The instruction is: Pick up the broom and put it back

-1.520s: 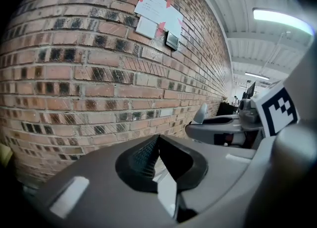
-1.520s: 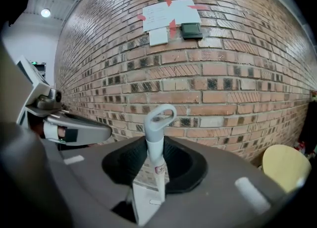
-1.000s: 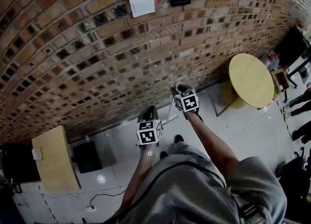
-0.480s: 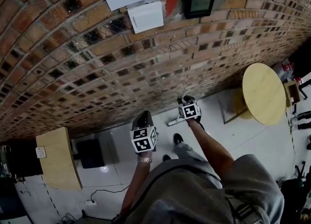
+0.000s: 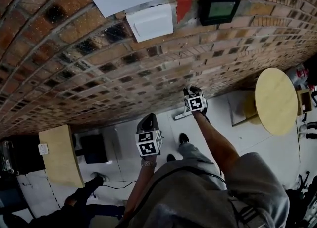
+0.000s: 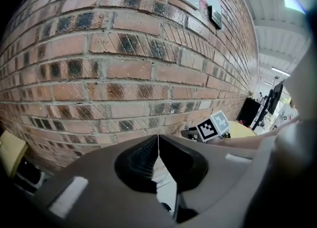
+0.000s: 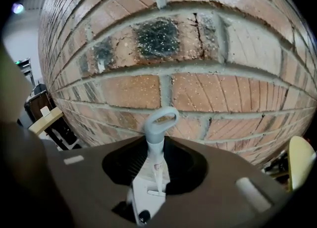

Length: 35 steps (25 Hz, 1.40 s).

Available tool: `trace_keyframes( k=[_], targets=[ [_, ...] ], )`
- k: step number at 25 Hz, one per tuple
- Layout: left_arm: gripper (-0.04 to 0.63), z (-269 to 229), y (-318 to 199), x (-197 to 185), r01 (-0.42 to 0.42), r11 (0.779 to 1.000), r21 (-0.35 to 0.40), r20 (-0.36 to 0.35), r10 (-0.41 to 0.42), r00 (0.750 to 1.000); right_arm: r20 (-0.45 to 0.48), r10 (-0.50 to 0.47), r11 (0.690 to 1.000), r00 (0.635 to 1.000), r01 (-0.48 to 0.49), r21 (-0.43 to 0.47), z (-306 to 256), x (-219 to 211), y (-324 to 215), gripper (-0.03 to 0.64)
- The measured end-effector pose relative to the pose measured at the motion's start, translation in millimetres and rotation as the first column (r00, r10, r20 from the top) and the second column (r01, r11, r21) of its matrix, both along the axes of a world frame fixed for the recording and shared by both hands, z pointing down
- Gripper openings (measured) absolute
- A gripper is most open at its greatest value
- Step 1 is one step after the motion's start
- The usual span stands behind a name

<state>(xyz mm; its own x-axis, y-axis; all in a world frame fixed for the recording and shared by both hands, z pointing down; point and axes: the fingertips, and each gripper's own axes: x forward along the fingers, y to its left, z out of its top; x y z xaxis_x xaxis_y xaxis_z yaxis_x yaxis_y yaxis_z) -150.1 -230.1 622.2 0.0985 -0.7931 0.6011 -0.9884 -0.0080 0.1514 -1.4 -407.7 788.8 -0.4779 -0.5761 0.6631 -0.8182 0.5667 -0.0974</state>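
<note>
The broom's pale grey handle [image 7: 154, 162], with a hanging loop [image 7: 161, 118] at its end, stands between the jaws of my right gripper [image 7: 157, 159]. That gripper is shut on it, close to the brick wall [image 7: 198, 88]. In the head view the right gripper [image 5: 191, 91] points at the foot of the wall, and a white stretch of the broom [image 5: 181, 114] shows just below it; the brush end is hidden. My left gripper [image 5: 147, 121] hangs lower left of it. Its jaws [image 6: 158, 142] meet, with nothing between them.
A round yellow table [image 5: 275, 101] stands at the right and a wooden cabinet [image 5: 58, 161] at the left, with a black box [image 5: 94, 148] beside it. A person's dark sleeve [image 5: 81, 203] reaches in at the bottom left. Paper notices, a white box [image 5: 148, 22] and a small black display [image 5: 219, 8] hang on the wall.
Both grippers have moved closer to the wall, the right one sinking with the broom. The wall fills more of the head view. A person's sleeve has come into view at the bottom left.
</note>
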Motion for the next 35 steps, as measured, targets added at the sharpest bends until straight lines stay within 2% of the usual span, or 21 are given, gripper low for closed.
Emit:
trace_keyframes(
  k=[6, 9, 12, 18, 20, 22, 26, 30, 35],
  targets=[
    [0.0, 6.5, 1.4, -4.5, 0.012, 1.0, -0.021, 0.006, -0.012, 1.0, -0.025, 0.008, 1.0, 1.0, -0.007, 0.022, -0.8, -7.8, -15.5, 0.099],
    [0.0, 7.6, 3.2, -6.5, 0.016, 1.0, -0.025, 0.002, -0.016, 1.0, -0.008, -0.004, 1.0, 1.0, 0.004, 0.016, -0.6, -12.7, -7.9, 0.17],
    [0.0, 7.0, 6.3, -5.4, 0.012, 1.0, -0.024, -0.003, -0.012, 1.0, -0.011, 0.014, 1.0, 1.0, -0.014, 0.01, -1.0, -8.0, -2.2, 0.204],
    [0.0, 1.5, 17.5, 1.9, -0.013, 1.0, -0.001, -0.017, 0.013, 1.0, -0.001, 0.051, 0.999, 0.999, -0.051, -0.007, -13.8, 6.9, 30.3, 0.202],
    [0.0, -2.8, 25.4, 3.9, -0.019, 1.0, 0.012, -0.022, 0.019, 1.0, 0.025, 0.082, 0.996, 0.996, -0.081, -0.027, -19.6, 12.9, 56.6, 0.183],
    [0.0, -7.7, 33.6, 4.7, -0.024, 0.999, 0.03, -0.027, 0.025, 0.999, 0.07, 0.098, 0.995, 0.993, -0.096, -0.03, -36.3, 12.0, 86.1, 0.091],
    [0.0, -15.3, 55.5, 9.2, -0.045, 0.997, 0.056, -0.037, 0.047, 0.998, 0.153, 0.072, 0.997, 0.986, -0.071, -0.012, -82.6, -6.0, 149.4, 0.008],
    [0.0, -14.4, 85.8, 24.1, -0.086, 0.995, 0.051, -0.051, 0.088, 0.995, 0.175, 0.013, 1.0, 0.984, -0.014, 0.007, -126.7, -25.0, 214.2, 0.008],
    [0.0, -4.7, 115.2, 50.2, -0.134, 0.991, 0.023, -0.082, 0.135, 0.987, 0.172, 0.012, 0.999, 0.985, -0.007, -0.031, -154.5, -29.9, 282.1, 0.008]
  ],
)
